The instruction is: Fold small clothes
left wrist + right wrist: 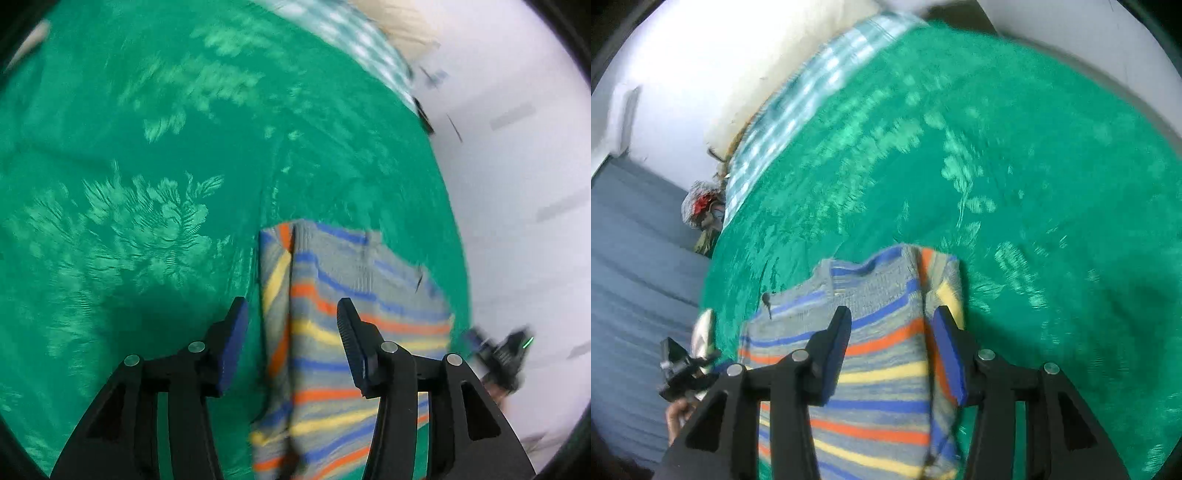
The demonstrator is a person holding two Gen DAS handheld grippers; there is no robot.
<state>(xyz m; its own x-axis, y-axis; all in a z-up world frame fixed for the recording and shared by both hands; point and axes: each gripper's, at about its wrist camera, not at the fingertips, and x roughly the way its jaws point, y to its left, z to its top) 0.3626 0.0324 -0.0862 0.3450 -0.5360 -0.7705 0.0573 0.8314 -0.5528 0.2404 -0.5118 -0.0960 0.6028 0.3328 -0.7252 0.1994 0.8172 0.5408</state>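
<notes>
Both grippers spread and empty above the folded striped sweater.

Your left gripper (291, 314) points steeply down, jaws apart, nothing between the pads; your right gripper (892, 325) is angled down likewise, jaws apart and clear of the knit. The striped sweater (886, 295) lies folded on the green patterned bedspread (147, 147), one sleeve turned over its edge, close to the bed's side. Both views are motion-blurred. In the right view, your hand (677, 415) shows gripping the other tool's handle.
</notes>
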